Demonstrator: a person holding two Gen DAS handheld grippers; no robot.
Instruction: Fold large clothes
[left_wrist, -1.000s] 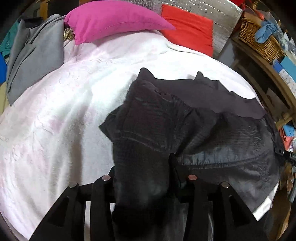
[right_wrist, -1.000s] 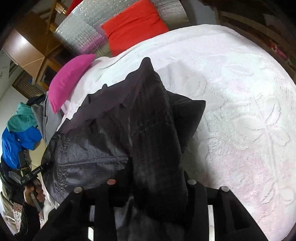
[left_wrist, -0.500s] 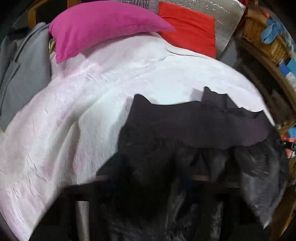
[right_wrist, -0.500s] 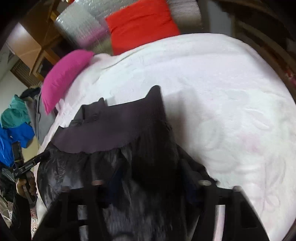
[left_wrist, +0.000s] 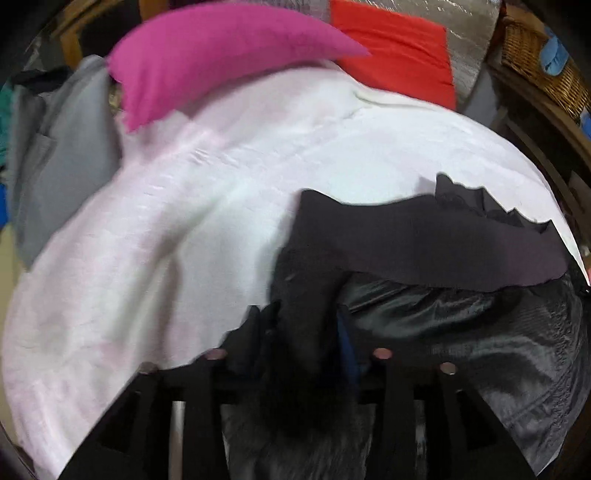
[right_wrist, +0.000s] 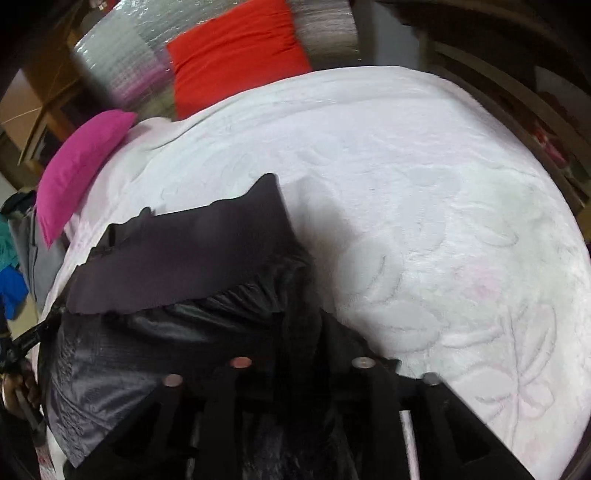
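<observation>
Left wrist view: left gripper (left_wrist: 295, 373) jaws opening, dark fabric of black jacket (left_wrist: 424, 258) bunched between them, pad contact not discernible. Right gripper (right_wrist: 299, 373) likewise opening, jacket (right_wrist: 184, 254) fabric between. Jacket ahead on white embossed bedspread (left_wrist: 184, 221); open bedspread (right_wrist: 443, 221) right of right gripper. Pink pillow (left_wrist: 221, 51), red pillow (left_wrist: 399, 48) far ahead. No legible writing.

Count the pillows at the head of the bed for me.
2. The pink pillow lies at the bed's far left corner beside the grey garment; the red pillow leans against the silver panel behind. Others may be hidden.
</observation>
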